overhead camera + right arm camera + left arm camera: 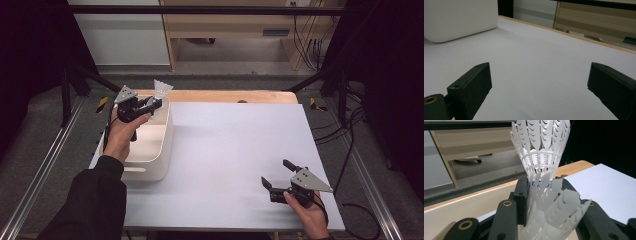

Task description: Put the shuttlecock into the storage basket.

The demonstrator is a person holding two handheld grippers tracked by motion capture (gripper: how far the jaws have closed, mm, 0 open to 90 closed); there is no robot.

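Note:
Two white plastic shuttlecocks [539,147] are nested one in the other, and my left gripper [544,192] is shut on them. The nearer skirt [556,215] spreads between the jaws. In the high view the left gripper [156,103] hovers over the far end of a white bin [161,150], and the shuttlecock skirt [162,88] sticks out past its tips. My right gripper [275,171] rests low at the table's near right corner. It is open with nothing between its jaws, and the right gripper view [539,82] shows bare tabletop between them.
The white bin [459,17] stands on the left side of the white tabletop [235,145]. A wooden strip [225,96] runs along the table's far edge. Beyond it are wooden furniture and cables on the floor.

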